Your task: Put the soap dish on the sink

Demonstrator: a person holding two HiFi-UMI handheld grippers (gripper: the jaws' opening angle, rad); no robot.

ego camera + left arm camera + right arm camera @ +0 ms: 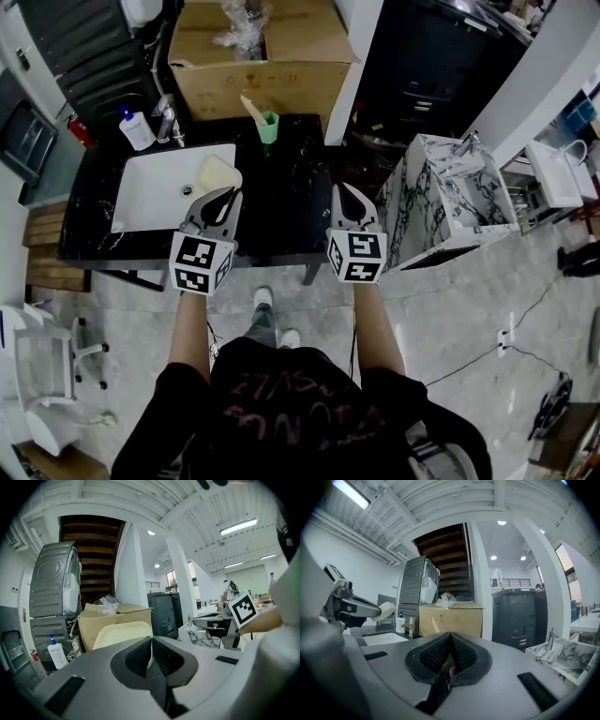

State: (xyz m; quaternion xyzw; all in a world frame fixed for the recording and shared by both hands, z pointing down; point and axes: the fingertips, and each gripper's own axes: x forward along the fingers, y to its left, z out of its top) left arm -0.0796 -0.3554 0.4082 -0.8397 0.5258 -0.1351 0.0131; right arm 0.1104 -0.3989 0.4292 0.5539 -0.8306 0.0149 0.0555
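Left gripper (228,195) is holding the cream rounded-square soap dish (214,173) over the white rectangular sink (141,202).
Its own view is showing fingers clamping the dish's edge; right gripper (450,637) fingers are pressing together, empty.

- Soap dish (214,174): near edge is covered by the left gripper (226,196), centre-left of the head view. Its lower half is masked by the gripper body in the left gripper view (123,633).
- Cardboard box (262,47): top is cut off at the upper edge; contents of its clear bag are too small to be told.
- White chair (42,375): cut off at the lower left edge.
- Green cup (268,127): the stick-like item inside cannot be identified.
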